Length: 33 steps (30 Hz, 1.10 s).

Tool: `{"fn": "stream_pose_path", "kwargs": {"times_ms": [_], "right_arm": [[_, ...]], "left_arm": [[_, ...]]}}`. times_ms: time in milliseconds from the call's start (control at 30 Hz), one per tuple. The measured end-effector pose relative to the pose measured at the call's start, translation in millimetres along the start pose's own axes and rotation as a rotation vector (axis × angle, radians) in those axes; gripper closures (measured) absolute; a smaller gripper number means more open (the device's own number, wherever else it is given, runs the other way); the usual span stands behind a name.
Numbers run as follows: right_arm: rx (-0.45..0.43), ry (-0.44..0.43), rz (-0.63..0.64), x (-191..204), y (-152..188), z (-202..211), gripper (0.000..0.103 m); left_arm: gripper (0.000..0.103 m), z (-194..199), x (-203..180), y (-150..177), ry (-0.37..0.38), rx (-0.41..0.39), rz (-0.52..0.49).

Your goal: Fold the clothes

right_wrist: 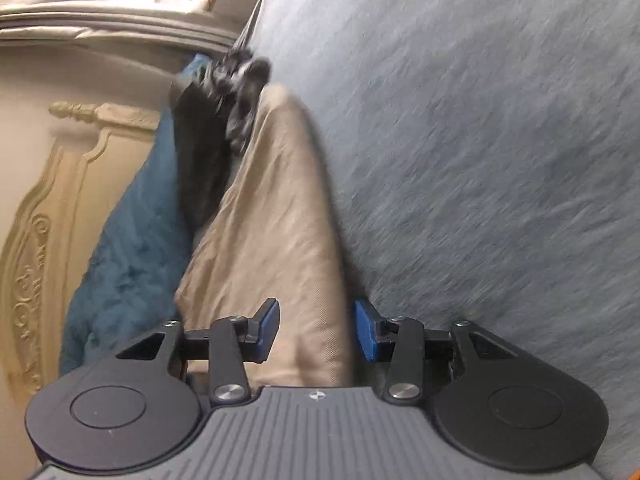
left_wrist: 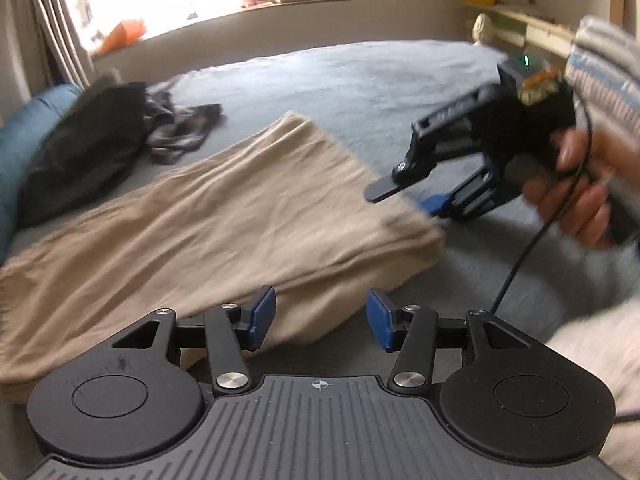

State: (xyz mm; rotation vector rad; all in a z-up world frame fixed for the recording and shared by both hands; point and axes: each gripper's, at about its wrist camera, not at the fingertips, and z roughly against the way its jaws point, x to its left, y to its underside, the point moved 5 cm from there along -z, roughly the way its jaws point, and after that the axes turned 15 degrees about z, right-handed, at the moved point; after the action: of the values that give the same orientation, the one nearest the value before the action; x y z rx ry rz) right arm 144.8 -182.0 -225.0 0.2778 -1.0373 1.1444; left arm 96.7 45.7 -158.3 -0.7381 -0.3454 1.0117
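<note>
Both tongs stand spread with nothing pinched. Your left gripper [left_wrist: 321, 318] hovers over the near edge of the beige garment [left_wrist: 224, 220], and its blue pads [left_wrist: 264, 312] do not press on the cloth. Your right gripper [right_wrist: 316, 330] has the near end of the beige garment [right_wrist: 276, 216] lying between its pads, but a gap stays on each side, so it is not gripping.

That garment lies folded in a long strip on the grey bed cover [left_wrist: 340, 80], running from the near left towards the far middle. In the left wrist view its left end is cut off by the frame, and its near edge is hidden behind the gripper body.

To the far left, a dark garment [left_wrist: 84, 148] lies against a blue blanket [left_wrist: 24, 136], with a grey crumpled cloth [left_wrist: 180, 128] just beside it. What kind of clothes these are is hard to make out.

At the right of the left wrist view, your right hand [left_wrist: 576, 192] holds the other gripper [left_wrist: 404, 200]. Hand and sleeve are blurred, and a black cable [left_wrist: 532, 236] hangs below. Things on the windowsill [left_wrist: 248, 12] are washed out by bright light.
</note>
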Motion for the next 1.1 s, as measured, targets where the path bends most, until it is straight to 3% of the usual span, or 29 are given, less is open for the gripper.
{"fn": "stream_pose_path", "kwargs": {"times_ms": [167, 300, 500, 533, 600, 633, 800, 1000, 1100], "right_arm": [[0.022, 0.011, -0.017, 3.5, 5.8, -5.3, 0.059], [0.007, 0.011, -0.052, -0.5, 6.9, 8.1, 0.059], [-0.075, 0.054, -0.058, -10.8, 7.9, 60.6, 0.058], [-0.095, 0.059, -0.06, -12.7, 4.2, 68.9, 0.056], [-0.121, 0.069, -0.061, -18.2, -5.3, 82.7, 0.041], [-0.129, 0.076, -0.062, -20.3, -9.7, 86.2, 0.039], [-0.127, 0.072, -0.054, -22.1, -32.2, 84.1, 0.036], [-0.088, 0.056, -0.019, -15.9, -56.0, 51.2, 0.035], [-0.073, 0.057, 0.013, -14.7, -69.3, 30.8, 0.035]], "left_arm": [[0.053, -2.8, -15.5, 12.9, -0.031, -0.067, -0.164], [0.05, -11.6, -32.1, 5.9, 0.007, -0.13, -0.243], [0.047, -42.0, -74.8, 1.4, 0.108, -0.101, -0.374], [0.046, -47.5, -79.7, 3.1, 0.114, -0.095, -0.396], [0.045, -58.6, -89.1, 6.8, 0.123, -0.084, -0.438], [0.043, -63.6, -91.7, 9.1, 0.113, -0.088, -0.453], [0.041, -76.3, -94.6, 12.1, 0.081, -0.136, -0.463], [0.06, -78.8, -77.5, 3.2, 0.073, -0.154, -0.357], [0.075, -77.6, -76.0, 2.9, 0.066, -0.173, -0.334]]}}
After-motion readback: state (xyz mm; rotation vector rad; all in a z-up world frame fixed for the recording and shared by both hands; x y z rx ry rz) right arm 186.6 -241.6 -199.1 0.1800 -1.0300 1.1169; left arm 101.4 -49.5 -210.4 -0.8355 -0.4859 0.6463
